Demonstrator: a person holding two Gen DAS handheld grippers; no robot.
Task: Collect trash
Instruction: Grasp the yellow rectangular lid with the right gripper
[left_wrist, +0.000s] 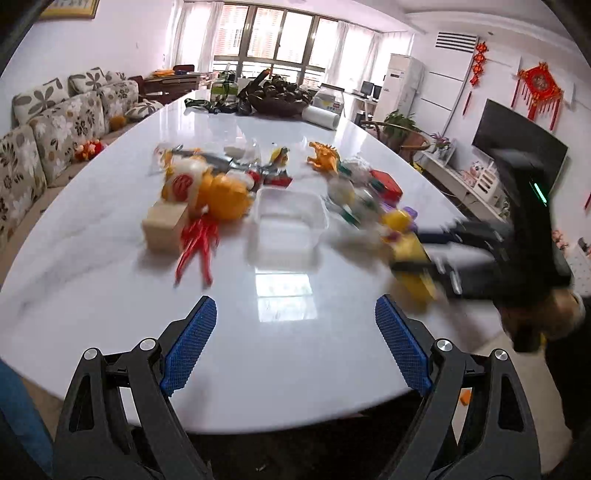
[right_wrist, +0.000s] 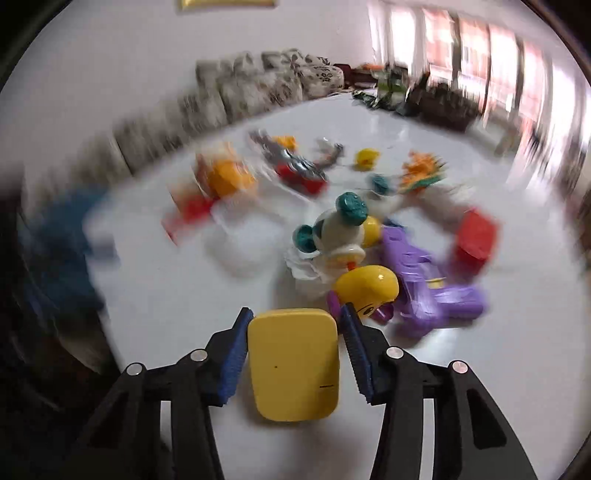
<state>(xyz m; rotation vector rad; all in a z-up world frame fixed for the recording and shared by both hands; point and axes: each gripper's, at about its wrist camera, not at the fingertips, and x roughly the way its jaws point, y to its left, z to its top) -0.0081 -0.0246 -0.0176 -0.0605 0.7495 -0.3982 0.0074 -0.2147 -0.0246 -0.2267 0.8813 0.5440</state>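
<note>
Yellow and smooth, a flat block (right_wrist: 293, 363) with round corners sits between the jaws of the right gripper (right_wrist: 295, 350). The blue pads (right_wrist: 232, 363) are right up against its two long sides, so the jaws look like they are holding it, a little above the white desk (right_wrist: 166, 295). The block looks hard and light, and its shiny skin may be slippery, so squeezing the flat sides near the middle seems the safest way to keep it from sliding out. The picture is blurry, so it is hard to tell just what the block is. The left gripper (left_wrist: 295, 343) has its jaws wide apart with nothing between them, over a bare part of the desk. In front of it stands a clear plastic box (left_wrist: 290, 221), empty as far as can be seen. That box looks thin and bendy, so it could squash or tip if pinched hard; its rim is likely the best spot to grab. Around it lie toys and wrappers, like a purple toy (right_wrist: 424, 284), an orange dinosaur (left_wrist: 325, 157) and some red peppers (left_wrist: 197, 247).
</note>
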